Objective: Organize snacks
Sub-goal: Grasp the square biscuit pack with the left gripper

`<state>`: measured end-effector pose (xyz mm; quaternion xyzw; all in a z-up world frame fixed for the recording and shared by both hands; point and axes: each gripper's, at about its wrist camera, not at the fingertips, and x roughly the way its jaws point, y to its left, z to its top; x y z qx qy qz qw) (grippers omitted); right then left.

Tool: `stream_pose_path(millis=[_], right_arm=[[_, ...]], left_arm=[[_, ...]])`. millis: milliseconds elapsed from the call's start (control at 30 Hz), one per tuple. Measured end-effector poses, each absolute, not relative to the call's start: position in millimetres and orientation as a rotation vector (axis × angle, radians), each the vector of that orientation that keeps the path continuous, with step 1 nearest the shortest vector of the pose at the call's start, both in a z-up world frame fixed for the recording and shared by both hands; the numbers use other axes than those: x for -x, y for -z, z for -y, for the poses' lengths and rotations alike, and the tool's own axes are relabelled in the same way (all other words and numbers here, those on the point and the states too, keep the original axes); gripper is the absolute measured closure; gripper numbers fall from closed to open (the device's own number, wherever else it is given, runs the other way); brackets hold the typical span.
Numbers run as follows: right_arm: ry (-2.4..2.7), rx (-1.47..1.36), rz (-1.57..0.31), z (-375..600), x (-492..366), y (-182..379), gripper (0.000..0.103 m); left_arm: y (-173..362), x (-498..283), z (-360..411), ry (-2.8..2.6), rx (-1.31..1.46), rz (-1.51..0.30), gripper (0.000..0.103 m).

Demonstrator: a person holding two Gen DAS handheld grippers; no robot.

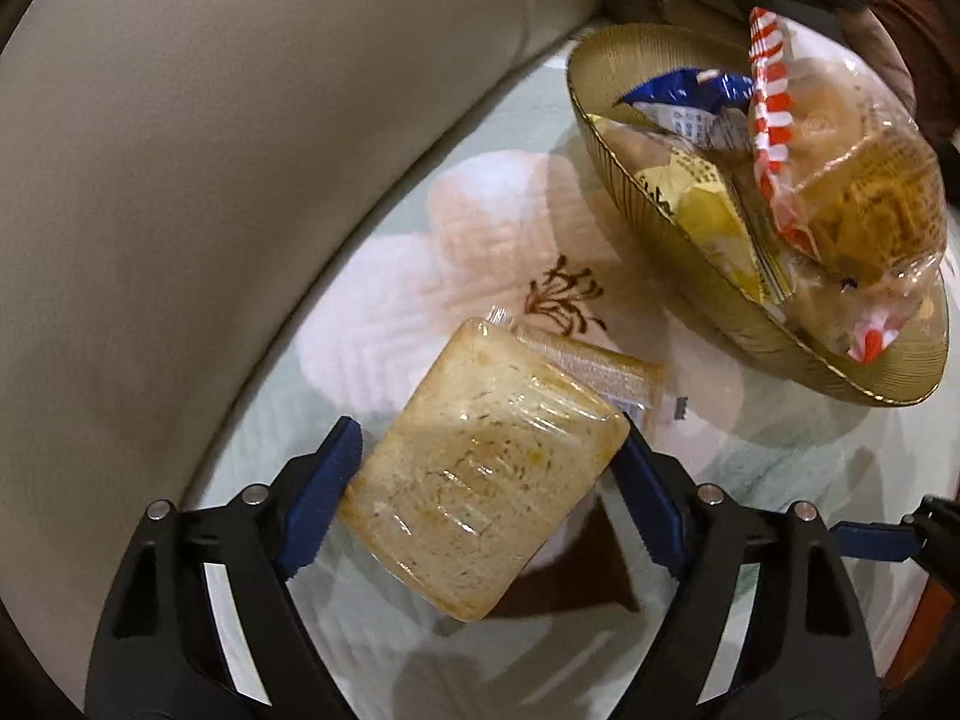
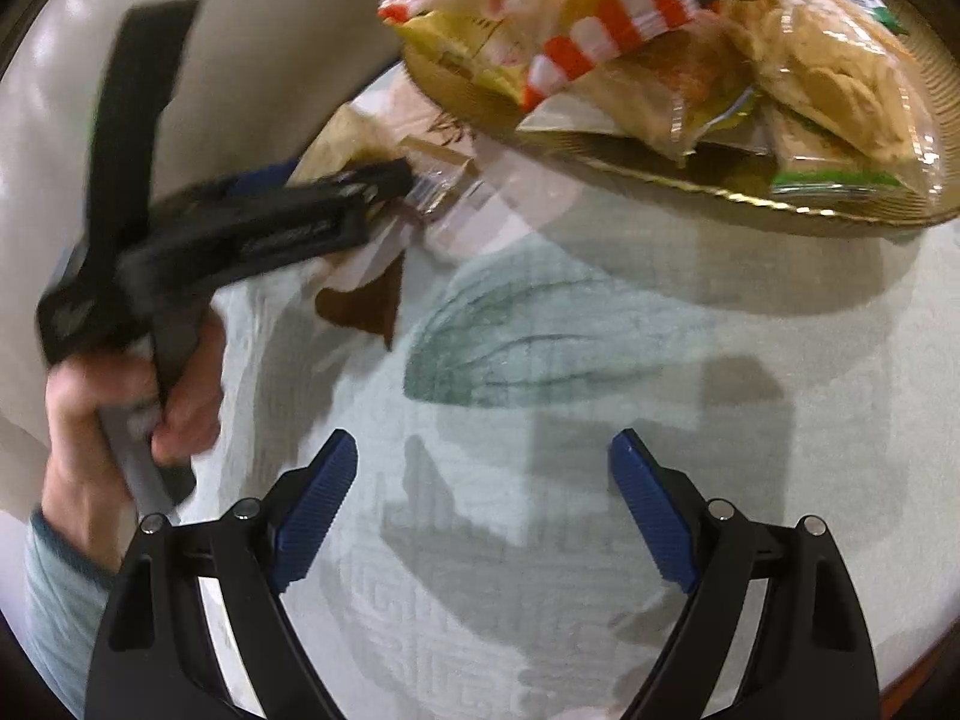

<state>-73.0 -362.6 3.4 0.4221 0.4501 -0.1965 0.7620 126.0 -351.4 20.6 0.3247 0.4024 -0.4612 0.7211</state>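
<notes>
My left gripper [image 1: 489,450] is shut on a plastic-wrapped bread slice pack [image 1: 480,474] and holds it above the floral table mat [image 1: 492,228]. A gold ribbed bowl [image 1: 606,138] at the upper right holds several snack packets, among them a red-and-white striped bag [image 1: 771,114], a blue packet [image 1: 690,93] and a yellow packet [image 1: 714,210]. My right gripper [image 2: 483,462] is open and empty above the mat. In the right wrist view the gold bowl [image 2: 720,180] is at the top, and the left gripper [image 2: 252,234] with the hand holding it is at the left, blurred.
A beige sofa cushion [image 1: 210,150] curves along the left and back of the table. The mat shows a green leaf print [image 2: 540,348] in front of the right gripper. The right gripper's finger [image 1: 882,540] shows at the right edge of the left wrist view.
</notes>
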Motion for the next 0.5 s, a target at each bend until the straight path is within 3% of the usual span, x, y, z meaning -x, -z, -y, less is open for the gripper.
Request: stream_pose_path(millis=[233,500], right_arm=[[0.49,-0.836,-0.926,365,74,-10,0.017],[0.519,-0.599,-0.874,334,54,-19,0.017]], left_arm=[[-55,-108,257,0.723,-0.379,-0.967,0.045],[-54,-77,134,0.627,-0.196,-1.088,0.047]])
